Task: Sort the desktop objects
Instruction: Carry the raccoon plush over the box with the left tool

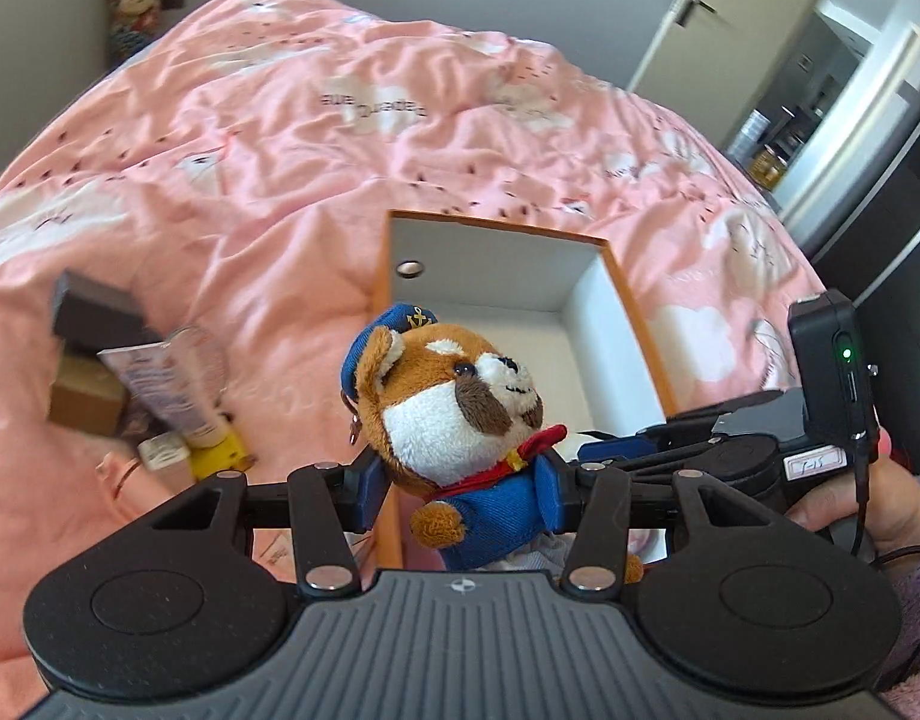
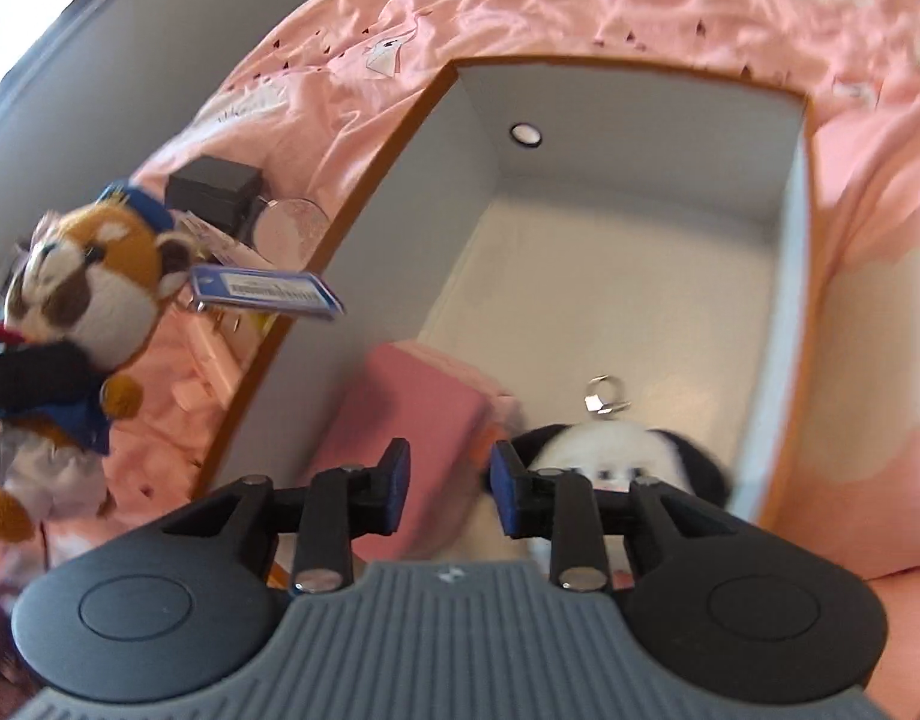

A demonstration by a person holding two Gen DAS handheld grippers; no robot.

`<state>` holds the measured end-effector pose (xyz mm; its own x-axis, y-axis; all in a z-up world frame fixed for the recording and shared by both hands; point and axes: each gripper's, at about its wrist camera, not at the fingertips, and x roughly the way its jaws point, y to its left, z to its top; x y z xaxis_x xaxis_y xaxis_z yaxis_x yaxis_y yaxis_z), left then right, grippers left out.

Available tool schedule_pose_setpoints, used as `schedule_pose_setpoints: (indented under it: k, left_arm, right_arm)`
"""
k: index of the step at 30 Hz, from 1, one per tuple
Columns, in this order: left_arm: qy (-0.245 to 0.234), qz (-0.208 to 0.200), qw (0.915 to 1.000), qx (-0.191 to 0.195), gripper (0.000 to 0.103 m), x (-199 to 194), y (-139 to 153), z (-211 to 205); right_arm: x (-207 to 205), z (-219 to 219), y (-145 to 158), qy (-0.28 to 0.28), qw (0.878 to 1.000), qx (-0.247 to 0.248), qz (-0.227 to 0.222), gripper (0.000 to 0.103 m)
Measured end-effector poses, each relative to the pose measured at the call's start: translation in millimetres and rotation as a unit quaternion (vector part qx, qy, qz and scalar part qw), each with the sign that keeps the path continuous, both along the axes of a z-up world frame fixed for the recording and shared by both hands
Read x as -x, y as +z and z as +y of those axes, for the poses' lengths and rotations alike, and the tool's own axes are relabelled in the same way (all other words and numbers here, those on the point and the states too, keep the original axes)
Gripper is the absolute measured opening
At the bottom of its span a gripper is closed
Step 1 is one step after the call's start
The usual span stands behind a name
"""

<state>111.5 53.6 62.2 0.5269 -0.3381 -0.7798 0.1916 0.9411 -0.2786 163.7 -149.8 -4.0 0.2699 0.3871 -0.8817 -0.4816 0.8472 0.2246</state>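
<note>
Plush raccoon in a blue sailor cap and jacket is clamped at the body between the pads of the left gripper, lifted above the near edge of the orange box on the pink bedspread. Inside the white-lined box lie a pink block and a black-and-white plush — the right gripper is seen above them, jaws partly apart, nothing gripped.
</note>
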Motion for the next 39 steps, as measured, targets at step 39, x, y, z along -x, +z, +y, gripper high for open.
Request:
schedule_pose_setpoints:
  k: [39]
  left_arm:
    - [-0.057, 0.013, 0.9937, -0.095, 0.056, -30.4, -12.6, -54.2]
  right_arm:
    - [40.8, 32.5, -44.6, -0.060, 0.964, 0.207, -0.154, 0.048]
